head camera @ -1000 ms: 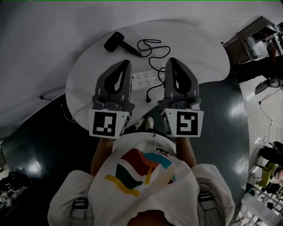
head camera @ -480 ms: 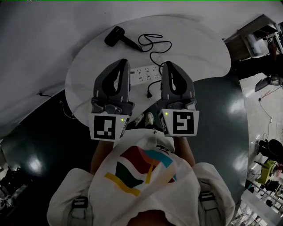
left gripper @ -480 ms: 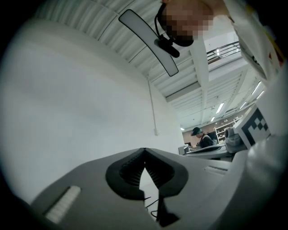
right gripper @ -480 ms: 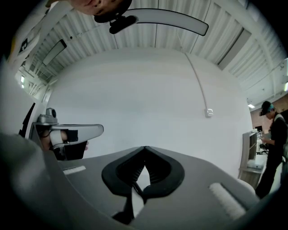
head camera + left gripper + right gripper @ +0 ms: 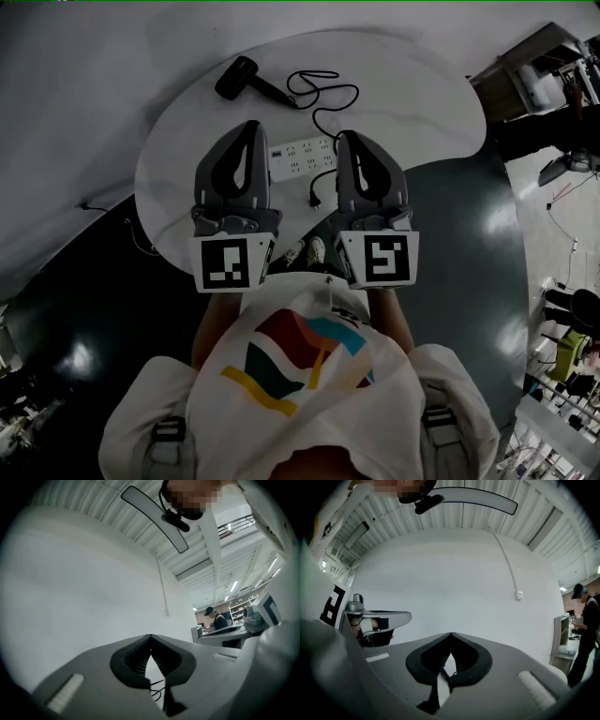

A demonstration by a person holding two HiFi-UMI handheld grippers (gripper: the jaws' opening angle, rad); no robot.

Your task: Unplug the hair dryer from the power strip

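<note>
Dark glossy floor [image 5: 469, 281], running under and around the furniture. White rounded worktop [image 5: 422, 103], standing against a pale wall, carrying all the task's items. Person in a white shirt [image 5: 309, 394] with a coloured print, standing at the near edge of the worktop, one gripper in each hand. Left gripper [image 5: 248, 127], grey, held above the near left part of the worktop and pointing away from the person; its fingers [image 5: 133, 656] are closed tip to tip with nothing between them. Right gripper [image 5: 345, 138], same make, held parallel and just to the right of the first; its fingers [image 5: 433, 656] likewise meet at the tips and carry nothing. Each gripper bears a marker cube at its rear end, near the person's chest. White power strip [image 5: 302, 157], lying flat on the worktop between the two gripper tips, partly covered by them in the head view. Black hair dryer [image 5: 236, 79], lying on its side at the far left of the worktop, well apart from both grippers. Black cord [image 5: 328, 98], looping from the dryer's handle across the worktop and crossing the strip. Plug [image 5: 316, 200], lying loose on the worktop just on the near side of the strip, in no socket, between the grippers.
</note>
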